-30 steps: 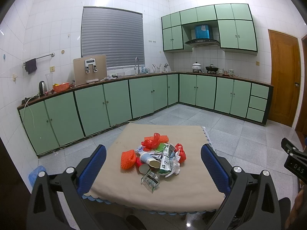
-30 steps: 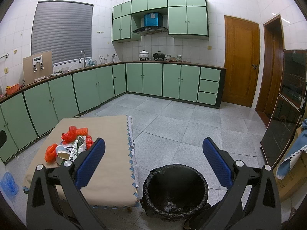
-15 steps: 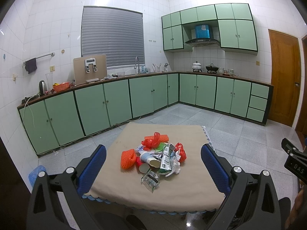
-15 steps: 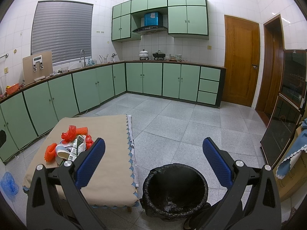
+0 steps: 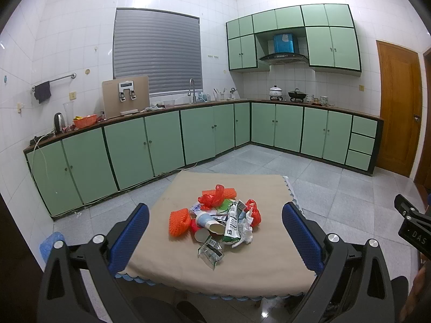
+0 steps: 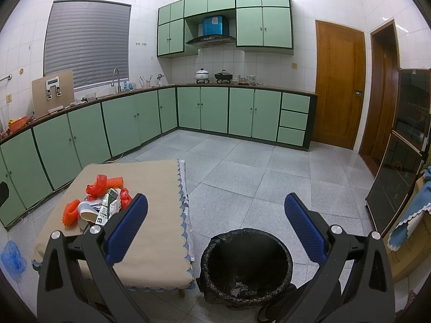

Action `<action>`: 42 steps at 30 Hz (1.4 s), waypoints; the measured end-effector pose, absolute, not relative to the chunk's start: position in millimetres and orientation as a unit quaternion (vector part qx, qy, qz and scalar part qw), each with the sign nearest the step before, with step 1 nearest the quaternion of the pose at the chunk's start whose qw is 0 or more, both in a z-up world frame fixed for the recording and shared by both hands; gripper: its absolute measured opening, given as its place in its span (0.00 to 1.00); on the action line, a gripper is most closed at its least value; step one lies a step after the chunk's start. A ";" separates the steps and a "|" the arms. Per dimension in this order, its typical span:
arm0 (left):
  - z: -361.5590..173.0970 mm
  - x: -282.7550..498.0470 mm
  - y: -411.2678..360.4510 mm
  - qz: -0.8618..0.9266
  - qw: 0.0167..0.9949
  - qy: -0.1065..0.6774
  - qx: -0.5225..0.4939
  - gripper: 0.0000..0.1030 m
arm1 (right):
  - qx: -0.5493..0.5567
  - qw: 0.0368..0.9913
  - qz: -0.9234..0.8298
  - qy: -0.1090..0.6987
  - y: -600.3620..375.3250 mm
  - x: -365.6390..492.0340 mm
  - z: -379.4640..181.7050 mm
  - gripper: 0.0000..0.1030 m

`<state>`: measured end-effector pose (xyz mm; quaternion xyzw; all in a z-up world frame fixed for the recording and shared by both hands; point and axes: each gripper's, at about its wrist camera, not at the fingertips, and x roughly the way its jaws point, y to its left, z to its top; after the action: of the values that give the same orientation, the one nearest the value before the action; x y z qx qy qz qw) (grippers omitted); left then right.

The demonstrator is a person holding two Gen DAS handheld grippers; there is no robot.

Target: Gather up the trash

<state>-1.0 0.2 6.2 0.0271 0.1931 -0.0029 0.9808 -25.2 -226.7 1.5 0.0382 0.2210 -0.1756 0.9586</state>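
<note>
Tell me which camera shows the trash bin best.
The right wrist view: the bin stands on the floor beside the table, its open, bag-lined mouth fully visible. The left wrist view doesn't show it at all.

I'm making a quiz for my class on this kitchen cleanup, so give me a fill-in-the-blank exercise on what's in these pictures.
1. The trash pile lies on a table covered with a ____ cloth.
2. The bin on the floor is lined with a ____ bag.
3. Both the left gripper and the right gripper are ____ and hold nothing.
4. The bin stands beside the table, on its ____ side in the right wrist view.

Missing words: beige; black; open; right
</note>
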 end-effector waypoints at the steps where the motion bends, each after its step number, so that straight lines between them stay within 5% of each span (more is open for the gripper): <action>1: 5.2 -0.4 0.1 -0.002 0.981 0.194 0.027 0.94 | 0.038 0.959 -0.175 0.221 -226.7 -25.4 1.4 0.95; 26: -67.3 26.2 71.2 0.007 0.966 0.260 0.004 0.94 | 0.025 0.956 -0.059 0.285 -188.2 38.3 -43.5 0.95; 29: -80.1 36.8 78.3 0.006 0.963 0.268 -0.006 0.94 | 0.026 0.952 -0.029 0.304 -173.9 59.0 -55.8 0.87; 31: -86.4 42.3 77.2 0.009 0.966 0.258 0.000 0.94 | 0.034 0.948 -0.007 0.316 -168.0 69.9 -63.3 0.71; 42: -122.3 82.0 76.7 -0.022 0.966 0.259 -0.014 0.94 | 0.076 0.940 0.054 0.328 -144.7 124.9 -109.7 0.63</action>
<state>82.0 76.7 -122.3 -0.0136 0.2587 -0.0218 0.9656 124.9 -144.7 -109.7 0.0756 0.3275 0.0541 0.9403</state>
